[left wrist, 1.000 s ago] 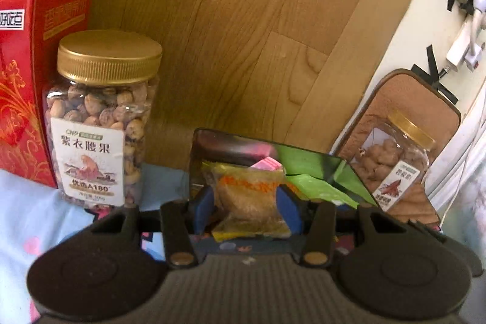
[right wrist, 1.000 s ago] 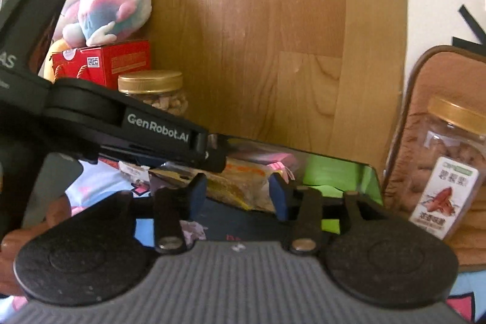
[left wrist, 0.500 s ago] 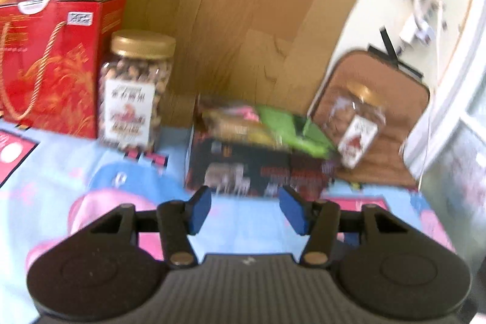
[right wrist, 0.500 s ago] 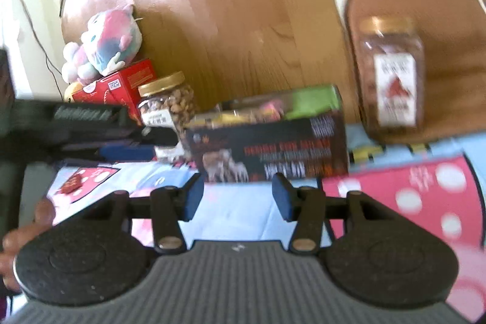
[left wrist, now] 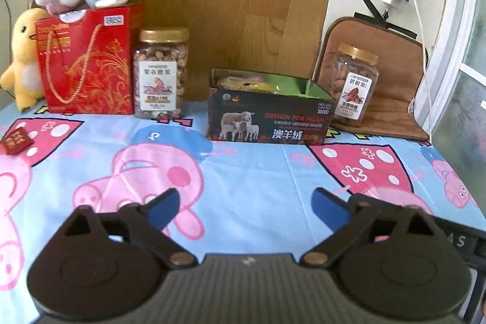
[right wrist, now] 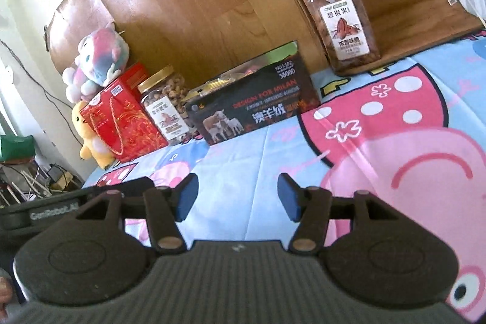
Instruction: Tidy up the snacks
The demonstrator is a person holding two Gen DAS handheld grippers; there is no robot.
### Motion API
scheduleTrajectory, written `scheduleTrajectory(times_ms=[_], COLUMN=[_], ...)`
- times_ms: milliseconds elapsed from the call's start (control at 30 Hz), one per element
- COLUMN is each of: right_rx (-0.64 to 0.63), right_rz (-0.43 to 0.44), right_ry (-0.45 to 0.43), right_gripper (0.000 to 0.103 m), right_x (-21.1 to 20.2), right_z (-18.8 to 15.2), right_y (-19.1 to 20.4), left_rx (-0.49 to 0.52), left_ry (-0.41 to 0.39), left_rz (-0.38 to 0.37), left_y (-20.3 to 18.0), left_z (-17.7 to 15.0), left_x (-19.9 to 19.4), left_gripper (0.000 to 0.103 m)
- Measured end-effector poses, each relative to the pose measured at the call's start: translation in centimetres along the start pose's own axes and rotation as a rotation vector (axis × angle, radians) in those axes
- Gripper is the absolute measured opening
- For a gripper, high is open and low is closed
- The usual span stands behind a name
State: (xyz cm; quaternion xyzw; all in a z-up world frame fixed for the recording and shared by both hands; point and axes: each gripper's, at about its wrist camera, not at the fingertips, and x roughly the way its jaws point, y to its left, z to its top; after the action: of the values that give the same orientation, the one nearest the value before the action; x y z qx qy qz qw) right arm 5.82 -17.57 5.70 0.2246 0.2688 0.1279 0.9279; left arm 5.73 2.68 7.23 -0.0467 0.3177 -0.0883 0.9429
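Left wrist view: at far left a red packet (left wrist: 16, 140) lies on the cartoon cloth (left wrist: 261, 172), toward the frame's left edge. It sits up-left of the left tongs (left wrist: 246, 207), whose jaws are opening wide on nothing, and that hand looks nearer to it. Behind stand the gift bag (left wrist: 86, 63), a nut jar (left wrist: 161, 73), the snack box (left wrist: 268, 119), long side facing us, and a second jar (left wrist: 354, 87). Bare cloth between leaves room. The right tongs (right wrist: 235, 199) are opening too, empty.

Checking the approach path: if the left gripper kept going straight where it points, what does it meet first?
Probably the cartoon-print cloth: the left gripper, empty and opening, angles down at it. The black box stands farther along; depth unclear.
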Motion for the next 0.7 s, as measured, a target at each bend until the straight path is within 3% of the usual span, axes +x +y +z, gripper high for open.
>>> scheduleTrajectory(times_ms=[267,467,700], right_rx=[-0.011,-0.024,-0.003], right_rz=[-0.004,-0.027,-0.037], right_ry=[-0.019,-0.071,-0.099], right_gripper=[0.063,0.072,0.074], right_x=[-1.9,-3.3,-4.0], right_z=[-0.9,-1.4,-1.1], right_y=[1.4,1.9,1.7], left_rx=[-0.033,-0.061,-0.036], left_ry=[-0.010,0.033,0.018], left_rz=[0.036,0.047,0.098], left_y=[0.2,0.5,0.4], left_z=[-0.7,-1.2,-1.4], left_x=[-1.6,-1.4,-1.7], left_gripper=[0.103,0.103,0.103])
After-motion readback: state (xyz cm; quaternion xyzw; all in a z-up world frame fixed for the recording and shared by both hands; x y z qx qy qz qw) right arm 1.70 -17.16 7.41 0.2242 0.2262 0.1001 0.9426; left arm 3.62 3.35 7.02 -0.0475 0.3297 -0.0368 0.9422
